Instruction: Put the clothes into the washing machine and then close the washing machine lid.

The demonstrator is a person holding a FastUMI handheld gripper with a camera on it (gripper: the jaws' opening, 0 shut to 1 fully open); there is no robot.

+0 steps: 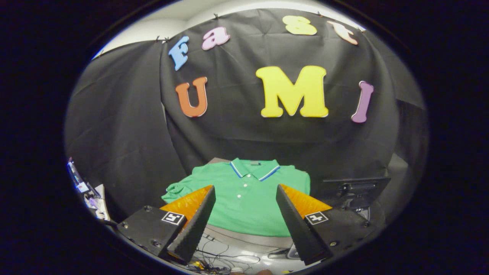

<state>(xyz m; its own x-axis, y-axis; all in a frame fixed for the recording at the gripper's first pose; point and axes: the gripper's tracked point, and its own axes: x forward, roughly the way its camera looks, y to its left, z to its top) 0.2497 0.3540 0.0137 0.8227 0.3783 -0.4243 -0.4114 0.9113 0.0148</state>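
A green polo shirt (244, 198) with a blue-and-white striped collar lies spread flat on a grey surface (248, 238), collar toward the booth wall. My gripper (244, 191) hovers above its near half, open wide, with nothing between the two fingers. The left finger (198, 217) and right finger (294, 217) frame the shirt's buttoned placket. To the right of the shirt stands a dark raised panel (355, 189), possibly the washing machine's lid; I cannot tell for certain.
Loose cables (217, 259) lie on the pale floor below the grey surface's near edge. At the far left sits some small clutter with papers (89, 194). Black cloth closes off the space behind and beside the shirt.
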